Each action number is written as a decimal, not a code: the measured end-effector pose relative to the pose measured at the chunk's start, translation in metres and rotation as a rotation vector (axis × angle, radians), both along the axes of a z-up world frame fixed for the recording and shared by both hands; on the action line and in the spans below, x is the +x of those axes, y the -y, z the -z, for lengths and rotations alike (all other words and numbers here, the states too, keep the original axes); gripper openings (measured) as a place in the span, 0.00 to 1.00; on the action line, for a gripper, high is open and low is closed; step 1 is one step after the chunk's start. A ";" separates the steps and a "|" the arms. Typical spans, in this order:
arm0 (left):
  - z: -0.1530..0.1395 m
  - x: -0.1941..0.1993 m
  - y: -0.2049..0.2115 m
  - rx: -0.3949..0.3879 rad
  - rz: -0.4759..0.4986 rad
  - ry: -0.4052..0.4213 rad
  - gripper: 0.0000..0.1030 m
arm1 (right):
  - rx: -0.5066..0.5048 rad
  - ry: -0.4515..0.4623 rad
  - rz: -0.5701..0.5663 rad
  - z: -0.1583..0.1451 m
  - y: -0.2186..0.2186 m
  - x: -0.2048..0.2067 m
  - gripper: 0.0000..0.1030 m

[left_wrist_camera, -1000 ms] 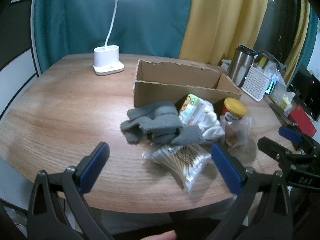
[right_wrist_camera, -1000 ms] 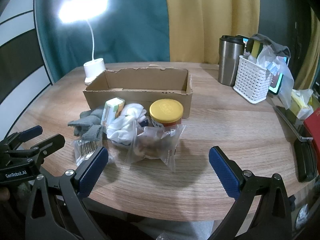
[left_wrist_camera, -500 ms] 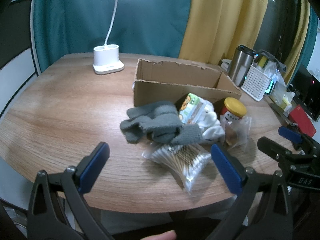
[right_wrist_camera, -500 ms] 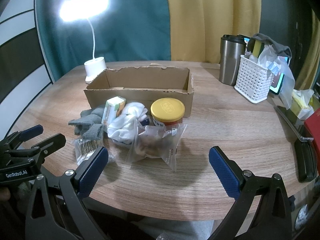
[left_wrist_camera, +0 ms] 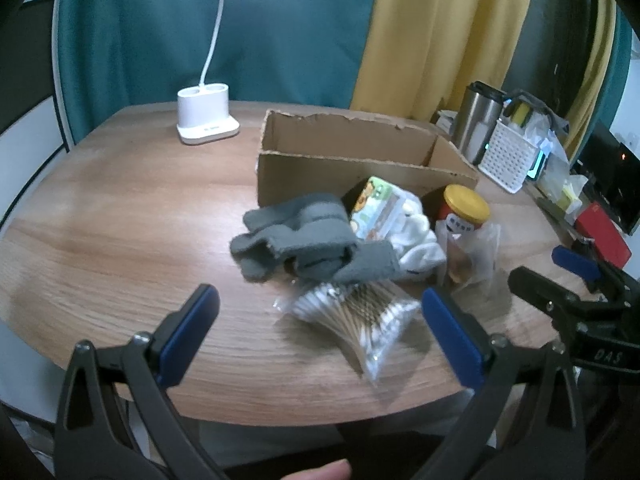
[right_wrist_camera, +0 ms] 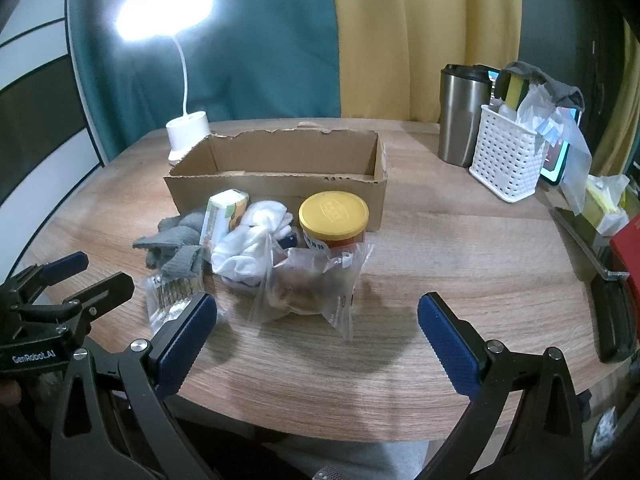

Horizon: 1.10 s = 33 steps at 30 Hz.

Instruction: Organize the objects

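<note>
Both your grippers, left (left_wrist_camera: 320, 322) and right (right_wrist_camera: 318, 330), gape empty; grabbing the slippery swab bag (left_wrist_camera: 356, 314) risks dragging the socks (left_wrist_camera: 304, 242).

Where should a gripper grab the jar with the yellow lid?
Probably around the yellow lid of the jar, coming down from above. The jar stands upright, and the clear snack bag leans against its front while the cardboard box stands close behind.
</note>
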<state>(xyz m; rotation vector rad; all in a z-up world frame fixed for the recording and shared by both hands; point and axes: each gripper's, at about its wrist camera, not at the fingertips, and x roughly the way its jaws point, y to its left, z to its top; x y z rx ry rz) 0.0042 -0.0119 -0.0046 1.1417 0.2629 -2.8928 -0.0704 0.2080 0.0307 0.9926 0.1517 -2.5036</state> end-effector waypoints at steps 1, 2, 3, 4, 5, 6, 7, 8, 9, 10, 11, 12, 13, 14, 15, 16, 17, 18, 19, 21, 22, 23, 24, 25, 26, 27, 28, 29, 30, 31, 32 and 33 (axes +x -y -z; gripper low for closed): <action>0.001 0.000 -0.001 0.000 0.001 0.002 0.99 | 0.000 0.002 0.001 0.001 0.000 -0.001 0.99; 0.002 -0.001 -0.001 0.001 0.002 0.005 0.99 | 0.000 0.004 0.001 0.002 0.000 -0.002 0.99; 0.004 -0.002 -0.001 0.001 0.005 0.008 0.99 | 0.000 0.008 0.001 0.003 0.001 -0.003 0.99; 0.005 -0.003 -0.001 0.002 0.007 0.012 0.99 | 0.001 0.009 0.001 0.004 0.001 -0.004 0.99; 0.006 -0.004 -0.002 0.004 0.010 0.015 0.99 | 0.001 0.011 0.000 0.005 0.001 -0.005 0.99; 0.008 -0.005 -0.002 0.005 0.016 0.019 0.99 | 0.002 0.014 -0.001 0.006 0.002 -0.006 0.99; 0.010 -0.007 -0.003 0.006 0.022 0.024 0.99 | 0.002 0.017 -0.002 0.007 0.002 -0.008 0.99; 0.011 -0.008 -0.004 0.007 0.027 0.028 0.99 | 0.003 0.020 -0.002 0.009 0.003 -0.008 0.99; 0.013 -0.009 -0.005 0.007 0.033 0.033 0.99 | 0.003 0.023 -0.004 0.010 0.003 -0.010 0.99; 0.015 -0.011 -0.006 0.006 0.038 0.038 0.99 | 0.004 0.025 -0.005 0.012 0.004 -0.011 0.99; 0.017 -0.012 -0.007 0.004 0.044 0.041 0.99 | 0.004 0.028 -0.004 0.013 0.005 -0.012 0.99; 0.019 -0.014 -0.009 -0.002 0.052 0.047 0.99 | 0.003 0.031 -0.005 0.014 0.005 -0.014 0.99; 0.021 -0.017 -0.010 -0.009 0.057 0.052 0.99 | 0.004 0.033 -0.004 0.016 0.005 -0.016 0.99; 0.022 -0.019 -0.011 -0.015 0.062 0.056 0.99 | 0.006 0.036 -0.002 0.017 0.005 -0.017 0.99; 0.024 -0.021 -0.012 -0.017 0.067 0.059 0.99 | 0.005 0.040 0.001 0.018 0.004 -0.018 0.99; 0.024 -0.023 -0.013 -0.019 0.072 0.061 0.99 | 0.002 0.044 0.004 0.020 0.003 -0.020 0.99; 0.026 -0.025 -0.013 -0.025 0.075 0.065 0.99 | 0.003 0.047 0.008 0.021 0.003 -0.021 0.99; 0.027 -0.027 -0.014 -0.033 0.080 0.070 0.99 | 0.004 0.048 0.011 0.022 0.002 -0.022 0.99; 0.028 -0.028 -0.015 -0.036 0.086 0.073 0.99 | 0.005 0.053 0.014 0.023 0.002 -0.024 0.99; 0.030 -0.031 -0.015 -0.040 0.099 0.079 0.99 | 0.005 0.056 0.017 0.024 0.002 -0.027 0.99; 0.031 -0.032 -0.016 -0.038 0.106 0.080 0.99 | 0.004 0.057 0.018 0.025 0.002 -0.028 0.99; 0.032 -0.035 -0.016 -0.036 0.109 0.086 0.99 | 0.005 0.059 0.018 0.026 0.003 -0.029 0.99; 0.033 -0.038 -0.016 -0.033 0.108 0.093 0.99 | 0.004 0.062 0.018 0.027 0.003 -0.032 0.99; 0.035 -0.040 -0.016 -0.030 0.109 0.100 0.99 | 0.004 0.063 0.017 0.027 0.004 -0.033 0.99; 0.037 -0.043 -0.017 -0.034 0.110 0.113 0.99 | 0.004 0.063 0.016 0.027 0.005 -0.034 0.99; 0.039 -0.046 -0.018 -0.043 0.109 0.125 0.99 | 0.003 0.062 0.015 0.027 0.005 -0.035 0.99; 0.041 -0.047 -0.019 -0.043 0.111 0.131 0.99 | 0.002 0.062 0.015 0.027 0.005 -0.037 0.99; 0.043 -0.048 -0.019 -0.040 0.112 0.135 0.99 | 0.002 0.064 0.016 0.028 0.006 -0.039 0.99; 0.043 -0.047 -0.018 -0.040 0.114 0.135 0.99 | 0.000 0.066 0.016 0.028 0.006 -0.040 0.99; 0.043 -0.047 -0.018 -0.045 0.116 0.135 0.99 | -0.001 0.069 0.015 0.029 0.006 -0.042 0.99; 0.043 -0.046 -0.017 -0.050 0.115 0.136 0.99 | 0.000 0.072 0.014 0.030 0.007 -0.043 0.99; 0.043 -0.045 -0.015 -0.053 0.114 0.138 0.99 | 0.001 0.074 0.013 0.031 0.008 -0.043 0.99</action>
